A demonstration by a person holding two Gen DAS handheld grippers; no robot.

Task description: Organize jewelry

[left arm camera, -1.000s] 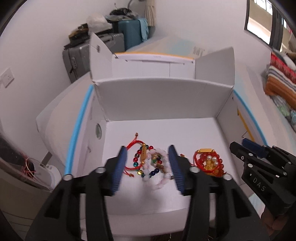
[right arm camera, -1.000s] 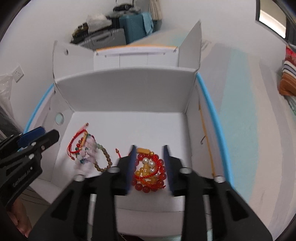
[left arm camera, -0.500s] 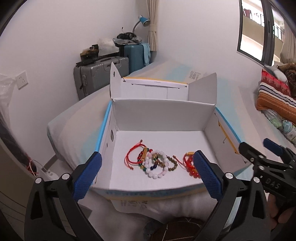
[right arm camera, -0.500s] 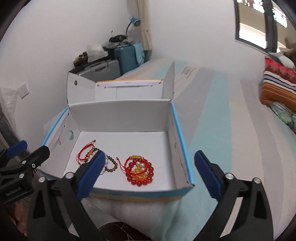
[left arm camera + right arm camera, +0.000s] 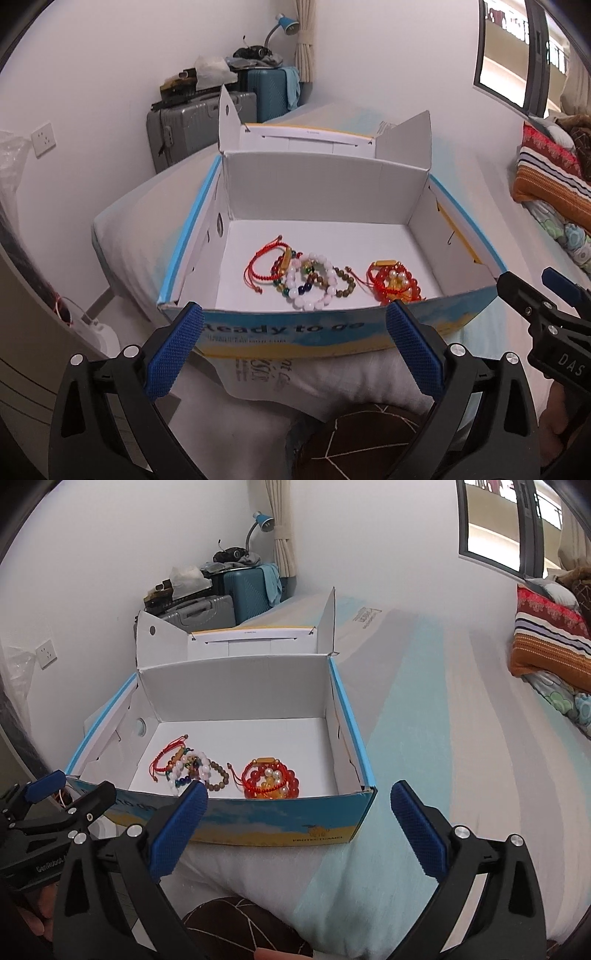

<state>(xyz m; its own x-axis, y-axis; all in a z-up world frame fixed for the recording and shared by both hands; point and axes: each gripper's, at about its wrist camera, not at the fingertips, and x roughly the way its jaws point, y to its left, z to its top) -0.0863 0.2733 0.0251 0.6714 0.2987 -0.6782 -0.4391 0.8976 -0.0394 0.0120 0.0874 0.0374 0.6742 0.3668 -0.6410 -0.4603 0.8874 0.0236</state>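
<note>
An open white cardboard box with blue edges sits on a bed. On its floor lie two heaps of bracelets. The left heap mixes red cord, white, coloured and brown beads. The right heap is red and amber beads with pearls. My left gripper hangs open in front of the box's near wall, nothing between its blue pads. My right gripper is likewise open and empty, outside the box's front right corner. Each gripper shows at the edge of the other's view.
The box rests on a pale blue and white bedsheet. Grey and teal suitcases stand against the far wall under a blue lamp. Striped and patterned bedding lies at the right. A brown patterned cushion sits just below the grippers.
Both grippers have opened wide, letting go of the bracelet heaps, and pulled back out of the box toward its near side. The bracelets stay on the box floor.
</note>
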